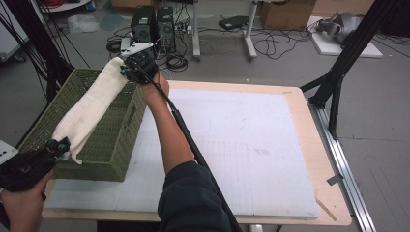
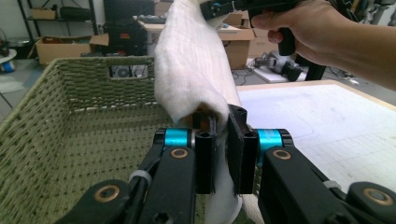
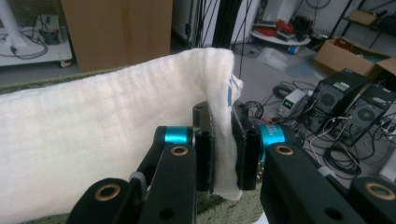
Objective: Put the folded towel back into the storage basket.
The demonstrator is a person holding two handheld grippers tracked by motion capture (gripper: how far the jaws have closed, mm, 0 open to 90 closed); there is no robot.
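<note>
The left gripper (image 1: 59,144) pinches one end of the cream towel (image 1: 92,106); the right gripper (image 1: 126,69) clamps the far end, stretching it above the green basket (image 1: 109,159). It looks soft, light and floppy; gripping the ends suits it, since the middle would sag between them.

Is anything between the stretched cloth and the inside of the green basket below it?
Nothing visible: the cloth, clamped at each end by the left tongs and right tongs, hangs over the open basket, whose visible interior looks bare.

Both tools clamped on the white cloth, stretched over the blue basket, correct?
Not quite: the basket is green, as the high view shows. Left tool and right tool are both shut on the white cloth, stretched over it.
</note>
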